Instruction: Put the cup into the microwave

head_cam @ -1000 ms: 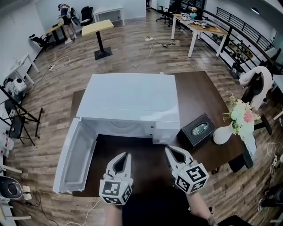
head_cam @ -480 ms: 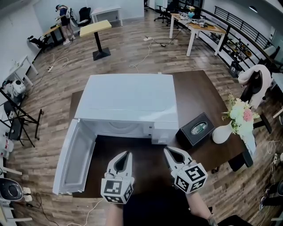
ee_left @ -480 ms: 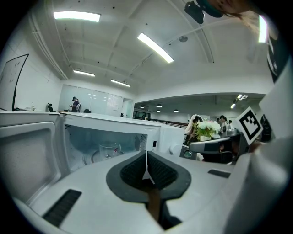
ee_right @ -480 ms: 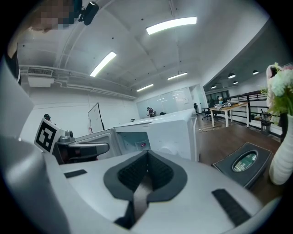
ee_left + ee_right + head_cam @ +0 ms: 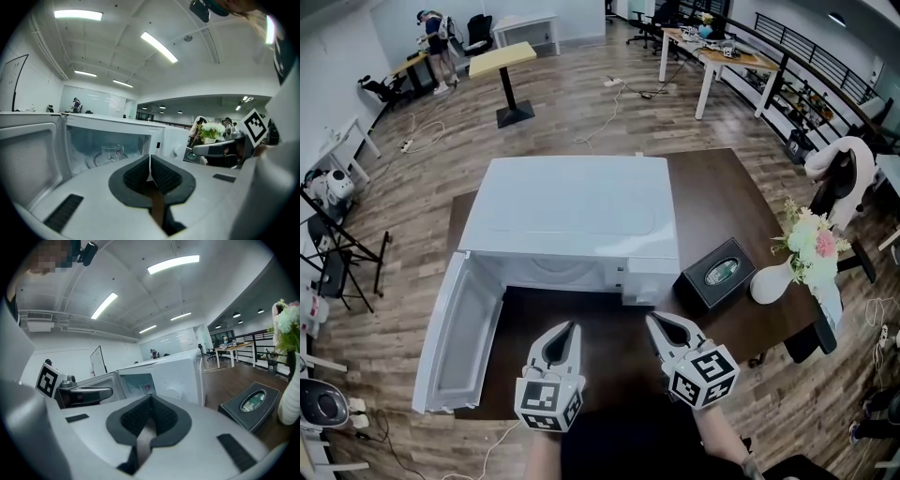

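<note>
We hold the left gripper (image 5: 149, 158) and the right gripper (image 5: 150, 397) side by side in front of the microwave (image 5: 572, 220). Each has its jaws pressed together on nothing and its tips aim at the microwave's front without touching it. Inside the microwave, the glass cup (image 5: 112, 152) stands upright on the turntable (image 5: 96, 161), long axis vertical and mouth up, while the microwave's door (image 5: 459, 328) hangs open at its left.
</note>
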